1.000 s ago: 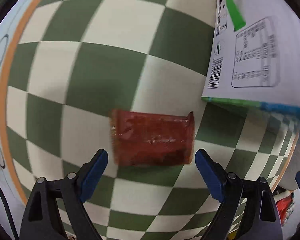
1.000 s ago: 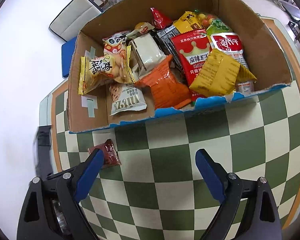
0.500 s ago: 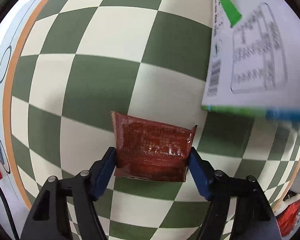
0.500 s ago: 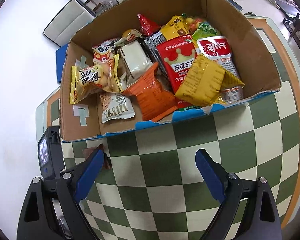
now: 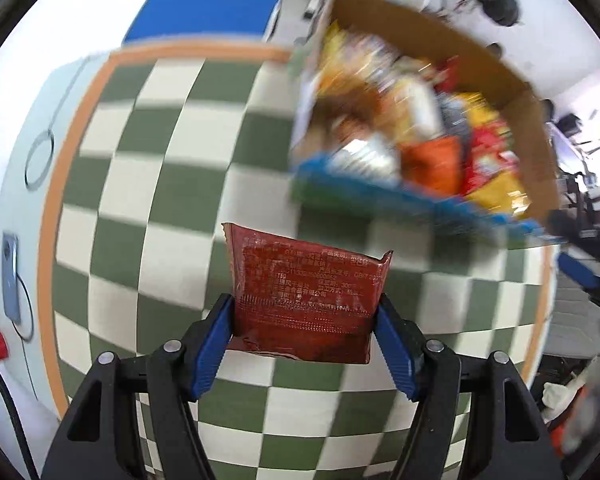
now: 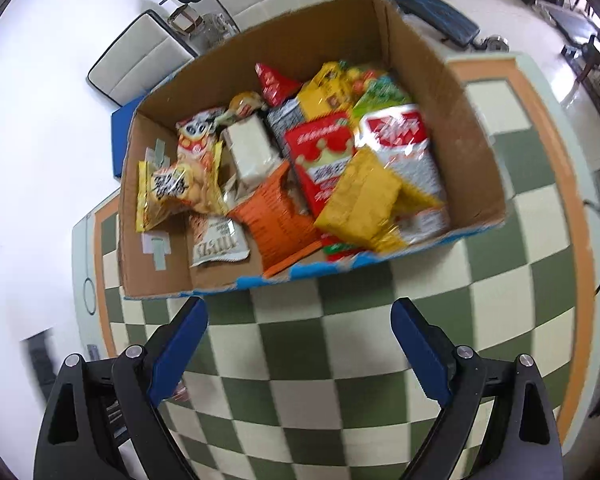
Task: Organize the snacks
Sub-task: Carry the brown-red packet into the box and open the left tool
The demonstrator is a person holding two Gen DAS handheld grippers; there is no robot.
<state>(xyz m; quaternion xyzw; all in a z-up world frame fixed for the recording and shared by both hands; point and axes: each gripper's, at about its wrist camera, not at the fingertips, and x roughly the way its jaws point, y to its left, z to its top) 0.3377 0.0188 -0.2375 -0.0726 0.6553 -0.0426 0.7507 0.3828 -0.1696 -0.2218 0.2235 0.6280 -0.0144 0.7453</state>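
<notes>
A dark red snack packet (image 5: 306,280) hangs above the green-and-cream checkered tablecloth (image 5: 148,184), and my left gripper (image 5: 304,300) is shut on its two side edges. Beyond it to the upper right stands an open cardboard box (image 5: 420,32), blurred and full of snack bags. The right wrist view shows the same box (image 6: 452,120) holding a yellow packet (image 6: 364,204), an orange packet (image 6: 276,220), a red crown packet (image 6: 324,156) and several others. My right gripper (image 6: 298,306) hovers open over the cloth just in front of the box's blue front rim, with nothing between its fingers.
The cloth has an orange border (image 5: 56,184) near the table's left edge. A small grey device (image 5: 10,276) with a cable lies off the cloth at the left. A blue chair seat (image 5: 204,8) and white cushioned seats (image 6: 140,60) stand behind the table.
My left gripper closed on the red packet and lifted it off the cloth, tilting up so the box came into view. The right gripper drifted slightly and stayed open.
</notes>
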